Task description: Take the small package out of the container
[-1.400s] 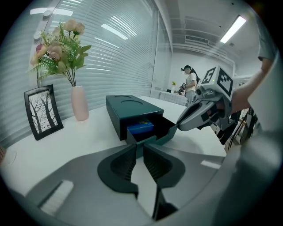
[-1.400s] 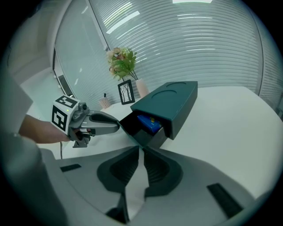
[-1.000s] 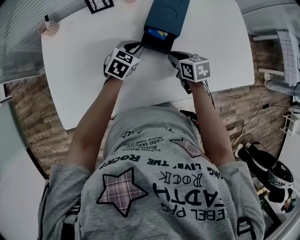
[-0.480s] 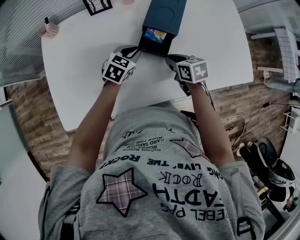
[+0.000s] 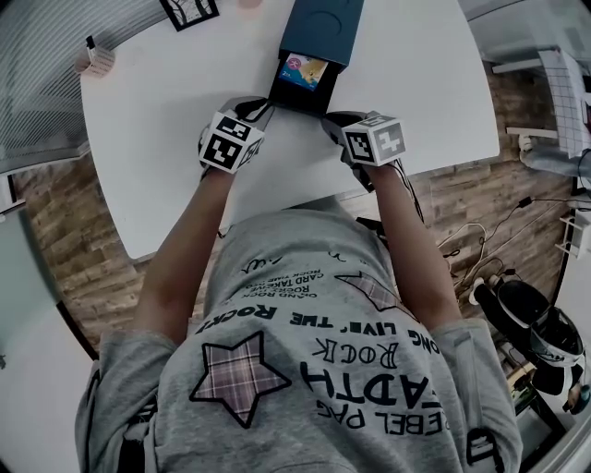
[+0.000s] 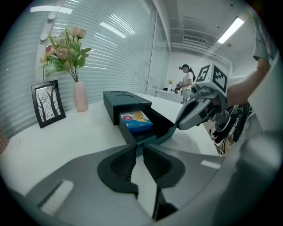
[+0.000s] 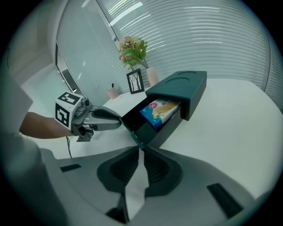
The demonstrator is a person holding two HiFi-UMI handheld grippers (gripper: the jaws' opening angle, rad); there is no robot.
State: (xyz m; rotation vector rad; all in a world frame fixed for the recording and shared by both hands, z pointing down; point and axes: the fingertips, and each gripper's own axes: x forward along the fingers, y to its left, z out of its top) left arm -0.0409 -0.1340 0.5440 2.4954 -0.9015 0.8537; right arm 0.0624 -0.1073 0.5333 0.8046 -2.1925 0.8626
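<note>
Room: pale slatted blinds and a wood floor (image 5: 74, 240) around a white worktop (image 5: 166, 139). A picture frame (image 6: 47, 103) and a vase of flowers (image 6: 81, 95) stand at its far side, well apart from the job.

Container (image 5: 323, 23): a dark box lying flat, with its drawer (image 5: 297, 102) slid part way out toward you.

Small package (image 5: 306, 71): it lies flat in the drawer, printed face up, with its far end at or just under the container's mouth. The long axis looks to run along the slide line, but the tucked end leaves that unsure.

Left gripper (image 6: 139, 148), right gripper (image 7: 140, 151): 1 at each front corner of the drawer. The fingers (image 6: 125, 162) are drawn narrow and nip the front wall. Neither holds the package.

Key relation: the package sits ahead of both sets of tips, just over the front wall, between your 2 hands. Neither is clearly nearer. Judgement: 1 hand must release the wall and reach over it.
</note>
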